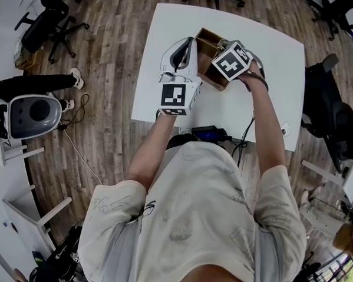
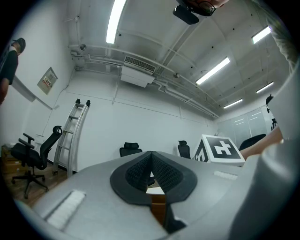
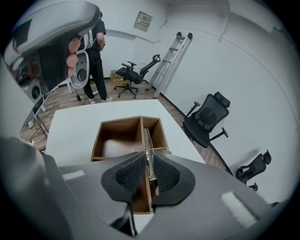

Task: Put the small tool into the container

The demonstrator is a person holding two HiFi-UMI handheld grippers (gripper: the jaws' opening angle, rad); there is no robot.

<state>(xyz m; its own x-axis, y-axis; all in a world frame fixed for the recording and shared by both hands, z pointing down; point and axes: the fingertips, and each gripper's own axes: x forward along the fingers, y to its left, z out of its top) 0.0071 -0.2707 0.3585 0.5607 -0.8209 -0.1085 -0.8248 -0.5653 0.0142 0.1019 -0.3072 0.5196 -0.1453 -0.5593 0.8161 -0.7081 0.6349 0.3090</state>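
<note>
A wooden container (image 1: 206, 39) with two compartments stands on the white table (image 1: 274, 72). In the right gripper view I look down into the container (image 3: 100, 137); its wide left compartment holds nothing. My right gripper (image 3: 148, 161) is shut on a small, thin metal tool (image 3: 148, 143), held just above the divider and the narrow right compartment. In the head view the right gripper (image 1: 229, 62) hangs over the container's near side. My left gripper (image 1: 180, 56) rests left of the container, its pads (image 2: 140, 171) shut with nothing between them, pointing out across the room.
A black device (image 1: 209, 133) with cables lies at the table's near edge. Office chairs (image 1: 50, 19) stand around on the wooden floor. A person in black (image 3: 96, 61) stands beyond the table's left end, next to a white machine (image 1: 33, 115). A ladder (image 3: 171, 58) leans on the wall.
</note>
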